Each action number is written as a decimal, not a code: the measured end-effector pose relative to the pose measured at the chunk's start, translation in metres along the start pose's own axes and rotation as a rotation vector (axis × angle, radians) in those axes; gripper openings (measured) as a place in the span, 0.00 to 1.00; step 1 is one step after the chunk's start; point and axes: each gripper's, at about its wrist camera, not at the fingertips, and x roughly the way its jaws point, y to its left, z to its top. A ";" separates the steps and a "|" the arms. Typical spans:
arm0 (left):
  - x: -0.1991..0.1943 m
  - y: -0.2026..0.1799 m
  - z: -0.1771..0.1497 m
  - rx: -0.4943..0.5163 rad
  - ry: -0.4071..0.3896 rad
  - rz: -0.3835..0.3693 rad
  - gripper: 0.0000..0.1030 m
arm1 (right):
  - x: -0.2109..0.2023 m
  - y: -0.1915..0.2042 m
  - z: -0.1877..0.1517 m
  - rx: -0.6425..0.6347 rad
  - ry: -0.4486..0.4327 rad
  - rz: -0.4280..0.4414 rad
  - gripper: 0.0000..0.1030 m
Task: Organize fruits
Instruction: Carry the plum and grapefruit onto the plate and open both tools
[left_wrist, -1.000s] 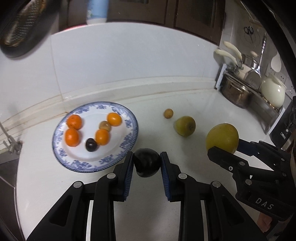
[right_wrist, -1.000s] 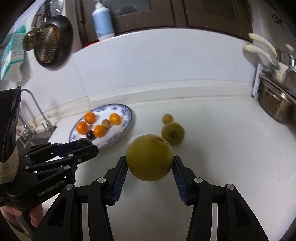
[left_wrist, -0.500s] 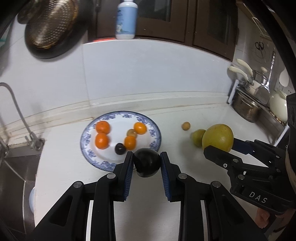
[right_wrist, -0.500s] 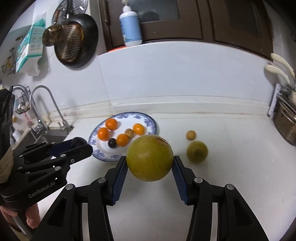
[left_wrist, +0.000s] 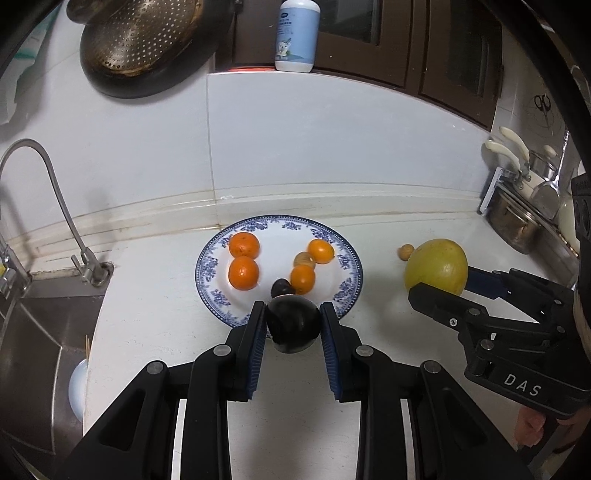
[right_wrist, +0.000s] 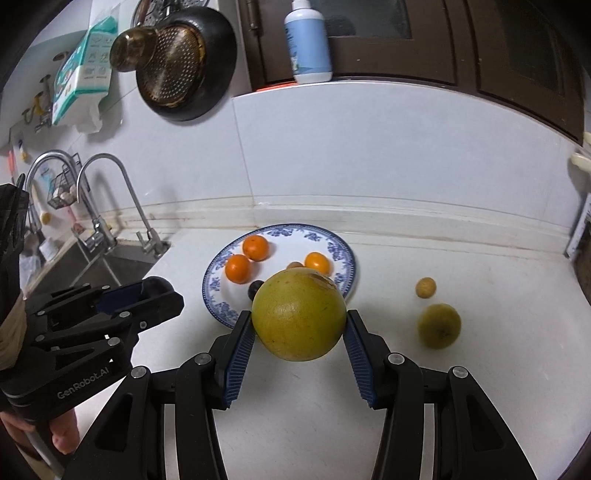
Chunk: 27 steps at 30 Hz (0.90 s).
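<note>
I am carrying a dark plum (left_wrist: 293, 325) clamped in my left hand-held gripper (left_wrist: 293, 328) and a yellow pomelo (right_wrist: 298, 314) clamped in my right hand-held gripper (right_wrist: 299, 325), both nearing the plate (left_wrist: 347, 254). I am aiming each for bare porcelain beside the oranges (left_wrist: 243, 272), lowering before releasing.
</note>
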 end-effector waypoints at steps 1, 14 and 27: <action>0.002 0.002 0.001 0.001 -0.001 0.002 0.28 | 0.003 0.002 0.002 -0.009 0.002 0.002 0.49; 0.047 0.015 0.026 0.059 0.024 -0.032 0.28 | 0.052 -0.002 0.021 -0.070 0.061 -0.005 0.49; 0.110 0.024 0.043 0.112 0.100 -0.037 0.28 | 0.110 -0.014 0.024 -0.080 0.160 0.005 0.49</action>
